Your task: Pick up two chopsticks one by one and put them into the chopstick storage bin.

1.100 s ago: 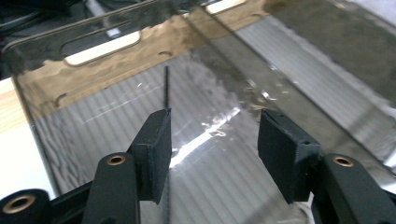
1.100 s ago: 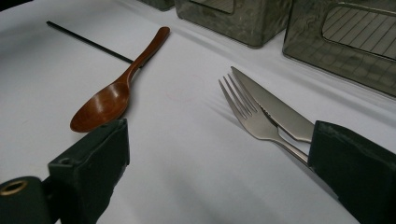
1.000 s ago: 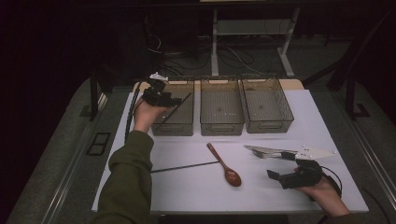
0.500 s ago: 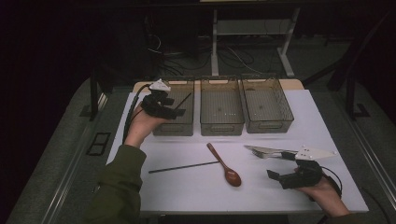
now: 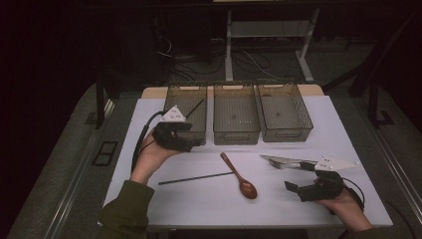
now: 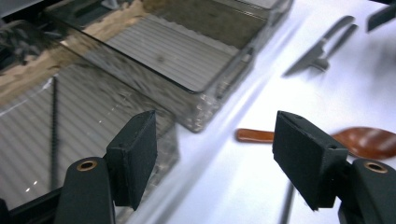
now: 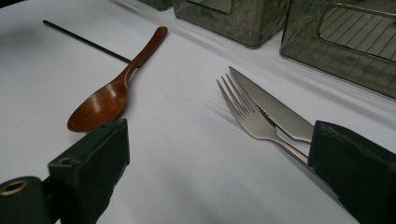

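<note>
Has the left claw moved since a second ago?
Yes. The left claw has drawn back from over the left bin toward the person, now at the bin's near edge, open and empty, its jaws having just been opening.

bins (image 5: 236,119): 3 | chopsticks (image 5: 195,178): 2 | spoon (image 5: 240,176): 1 | fork (image 7: 247,117): 1 | knife (image 7: 275,111): 1

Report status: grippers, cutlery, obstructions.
Left gripper open, empty, jaws just opening, by left bin. Right gripper open near fork. One chopstick binned, one on table. No obstructions.
</note>
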`<state>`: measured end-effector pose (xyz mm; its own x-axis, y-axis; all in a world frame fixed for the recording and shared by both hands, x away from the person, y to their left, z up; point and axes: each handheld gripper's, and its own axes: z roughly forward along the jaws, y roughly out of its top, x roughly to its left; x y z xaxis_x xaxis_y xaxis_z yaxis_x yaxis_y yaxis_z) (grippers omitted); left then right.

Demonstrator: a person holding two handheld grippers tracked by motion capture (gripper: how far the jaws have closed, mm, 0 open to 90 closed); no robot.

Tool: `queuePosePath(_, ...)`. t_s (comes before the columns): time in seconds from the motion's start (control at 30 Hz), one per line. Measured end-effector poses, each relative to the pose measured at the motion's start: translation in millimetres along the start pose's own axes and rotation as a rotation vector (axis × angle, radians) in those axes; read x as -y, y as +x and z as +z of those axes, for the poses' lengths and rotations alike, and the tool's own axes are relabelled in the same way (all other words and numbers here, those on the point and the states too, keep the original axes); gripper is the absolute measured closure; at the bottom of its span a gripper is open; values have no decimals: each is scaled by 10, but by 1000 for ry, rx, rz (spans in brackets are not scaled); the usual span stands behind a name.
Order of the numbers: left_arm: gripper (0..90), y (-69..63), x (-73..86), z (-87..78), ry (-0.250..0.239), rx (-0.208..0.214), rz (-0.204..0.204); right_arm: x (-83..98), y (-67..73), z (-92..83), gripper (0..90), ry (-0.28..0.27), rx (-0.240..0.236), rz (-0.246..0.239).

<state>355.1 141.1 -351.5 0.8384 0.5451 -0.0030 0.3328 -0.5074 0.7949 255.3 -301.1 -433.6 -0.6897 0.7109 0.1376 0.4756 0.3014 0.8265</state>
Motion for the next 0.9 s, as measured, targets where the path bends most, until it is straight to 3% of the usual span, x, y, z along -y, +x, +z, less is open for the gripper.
queuePosePath(0.23,326,-167,257,-6,-16,37,15,1,8,1,48,-2,-3,-2)
queuePosePath(0.5,474,-265,562,-77,-44,53,11,2,7,-5,48,-2,0,-1)
queuePosePath(0.67,557,-246,705,-74,-24,78,23,9,6,-14,48,-3,1,1)
queuePosePath(0.9,652,-210,784,12,33,101,28,15,-7,-18,48,-1,5,1)
